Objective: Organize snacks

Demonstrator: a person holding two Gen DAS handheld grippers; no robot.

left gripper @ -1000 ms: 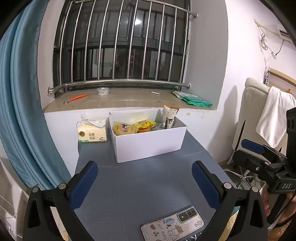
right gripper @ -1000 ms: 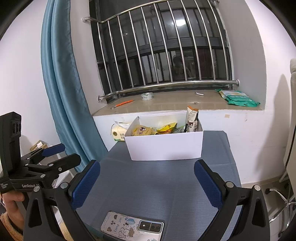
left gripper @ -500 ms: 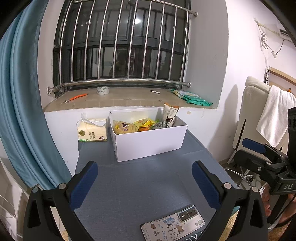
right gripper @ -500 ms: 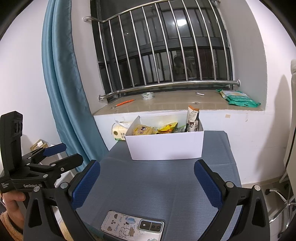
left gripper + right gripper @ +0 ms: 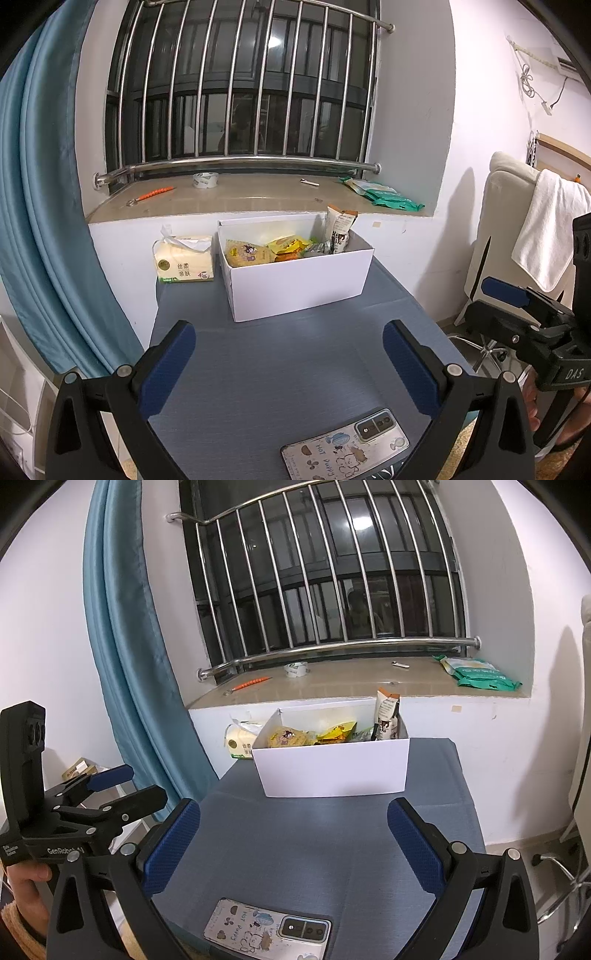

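A white box point(image 5: 299, 282) stands at the far end of the blue-grey table point(image 5: 277, 369); it also shows in the right wrist view point(image 5: 332, 770). Several snack packets point(image 5: 267, 251) lie inside it, and a tall packet point(image 5: 340, 230) stands upright at its right end. My left gripper point(image 5: 290, 363) is open and empty, well short of the box over the table's near half. My right gripper point(image 5: 291, 843) is open and empty, also short of the box. Each gripper shows from the side in the other's view, at the table's edges.
A phone point(image 5: 345, 445) in a cartoon case lies at the table's near edge. A tissue pack point(image 5: 184, 260) sits left of the box. The windowsill point(image 5: 240, 195) holds a tape roll, an orange tool and green packets. A blue curtain point(image 5: 48, 221) hangs left; a chair with a towel point(image 5: 550, 229) stands right.
Nothing has visibly changed; both grippers hold still apart from a very slight drift.
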